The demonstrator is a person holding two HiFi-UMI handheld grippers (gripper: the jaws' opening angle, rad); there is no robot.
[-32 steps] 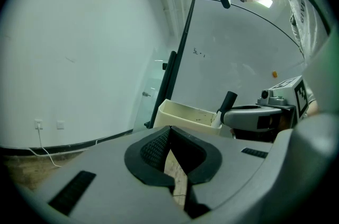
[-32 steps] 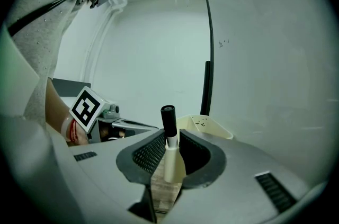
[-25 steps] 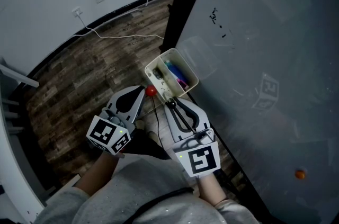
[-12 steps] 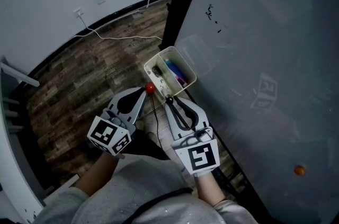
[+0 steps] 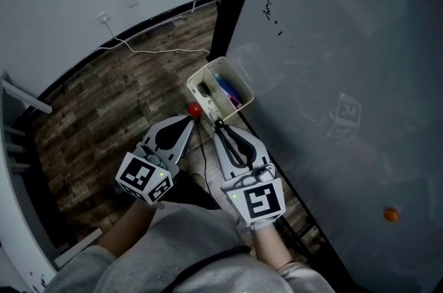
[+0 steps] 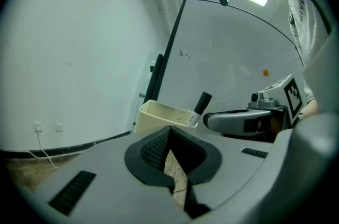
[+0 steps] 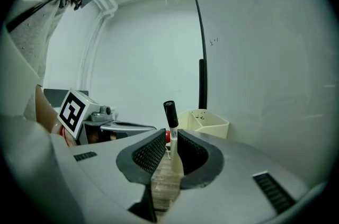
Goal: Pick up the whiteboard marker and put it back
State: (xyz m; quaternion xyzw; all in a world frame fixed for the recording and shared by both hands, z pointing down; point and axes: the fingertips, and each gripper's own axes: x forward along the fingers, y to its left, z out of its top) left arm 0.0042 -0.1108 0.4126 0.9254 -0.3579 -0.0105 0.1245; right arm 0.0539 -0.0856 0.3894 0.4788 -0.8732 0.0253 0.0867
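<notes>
Just illegible scribbles [image 7: 213, 42] beyond marker [image 7: 170, 118]

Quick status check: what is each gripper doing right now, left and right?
Left gripper: closed, nothing between the jaws.
Right gripper: closed on the marker.

I see a white marker [image 7: 171, 125] with black cap in my grey right hand-held gripper [image 5: 219, 125], a cream bin [image 7: 212, 130] ahead, brown plank floor [image 5: 104, 104] below.
</notes>
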